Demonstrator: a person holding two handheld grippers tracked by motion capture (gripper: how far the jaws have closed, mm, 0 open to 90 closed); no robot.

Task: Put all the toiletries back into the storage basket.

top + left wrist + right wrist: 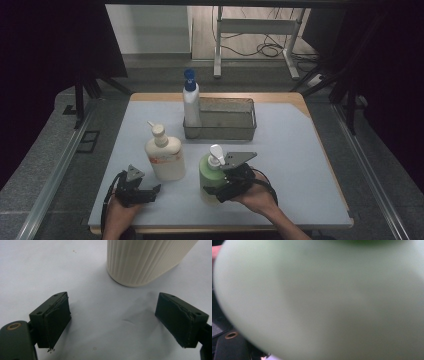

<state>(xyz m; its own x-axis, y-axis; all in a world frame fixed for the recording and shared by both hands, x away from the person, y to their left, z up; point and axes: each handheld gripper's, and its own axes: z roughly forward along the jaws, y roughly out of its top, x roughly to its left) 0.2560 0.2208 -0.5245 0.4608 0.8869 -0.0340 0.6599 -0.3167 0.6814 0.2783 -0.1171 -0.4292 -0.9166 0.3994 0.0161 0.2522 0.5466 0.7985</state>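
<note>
High view: green pump bottle (209, 172) stands upright near the front of the table (295, 150), right gripper (220, 190) clamped round its body, jaws wide. Left gripper (145, 194) spread, holding nothing, just left of the cream bottle (165, 157). Three bottles; blue-capped bottle (191, 102) in one basket (227, 120) behind.

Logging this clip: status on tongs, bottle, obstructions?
Left tongs open, empty. Right tongs around green bottle, grip unconfirmed. Cream bottle beside; basket behind.
</note>
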